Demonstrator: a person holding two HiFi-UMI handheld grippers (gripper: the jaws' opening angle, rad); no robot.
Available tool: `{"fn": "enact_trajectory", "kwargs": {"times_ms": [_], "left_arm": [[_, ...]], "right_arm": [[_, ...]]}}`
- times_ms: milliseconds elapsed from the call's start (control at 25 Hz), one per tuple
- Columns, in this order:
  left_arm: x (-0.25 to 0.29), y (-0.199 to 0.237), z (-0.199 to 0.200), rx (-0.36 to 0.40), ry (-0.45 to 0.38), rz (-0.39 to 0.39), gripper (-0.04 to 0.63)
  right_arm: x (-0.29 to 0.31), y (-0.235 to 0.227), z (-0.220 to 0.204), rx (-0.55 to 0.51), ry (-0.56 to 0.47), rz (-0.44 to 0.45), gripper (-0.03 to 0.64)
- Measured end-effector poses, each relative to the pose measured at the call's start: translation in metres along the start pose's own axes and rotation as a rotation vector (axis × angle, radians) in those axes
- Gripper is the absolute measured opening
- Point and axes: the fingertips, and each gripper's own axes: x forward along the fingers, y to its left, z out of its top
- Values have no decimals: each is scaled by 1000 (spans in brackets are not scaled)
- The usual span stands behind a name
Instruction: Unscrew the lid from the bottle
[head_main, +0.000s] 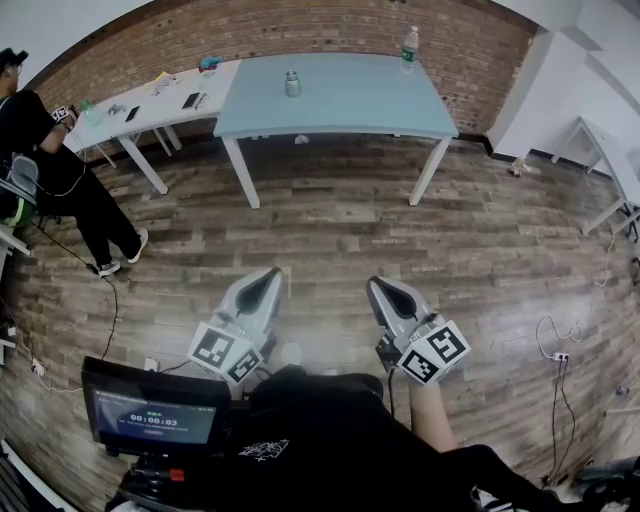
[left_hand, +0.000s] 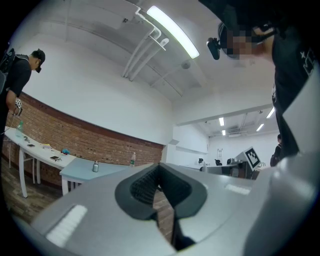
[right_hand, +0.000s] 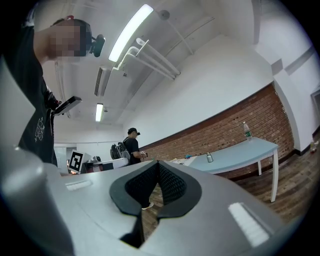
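I see a pale blue table (head_main: 350, 105) against the brick wall (head_main: 300, 35), with a white table (head_main: 140, 115) touching its left end. A person in black (head_main: 45, 150) stands beside the white one. A small monitor (head_main: 150, 412) is nearest me, above the plank floor (head_main: 330, 225).

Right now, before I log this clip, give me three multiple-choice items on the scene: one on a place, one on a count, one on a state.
1. Where does the small metal bottle stand?
A. on the light blue table
B. on the floor
C. on a chair

2. How many bottles stand on that table?
A. one
B. two
C. four

3. How are the left tool and the right tool?
A. both shut, empty
B. both wide open
C. both shut on a lid

Answers:
1 A: it stands on the tabletop, far from both tools.
2 B: the metal one, plus a clear plastic bottle near the table's far edge.
3 A: each gripper view shows the jaws together with nothing between them.
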Motion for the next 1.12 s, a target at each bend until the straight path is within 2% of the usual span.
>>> {"fn": "enact_trajectory", "kwargs": {"times_ms": [280, 440, 800, 1120], "left_arm": [[17, 22, 4, -45, 10, -85, -2], [25, 20, 6, -20, 25, -124, -2], [26, 22, -1, 4, 37, -148, -2], [28, 21, -2, 19, 11, -171, -3]], "right_arm": [[45, 5, 2, 1, 28, 21, 3], [58, 14, 2, -8, 45, 50, 3], [61, 21, -3, -3, 38, 69, 3], [64, 31, -5, -18, -2, 103, 3]]}}
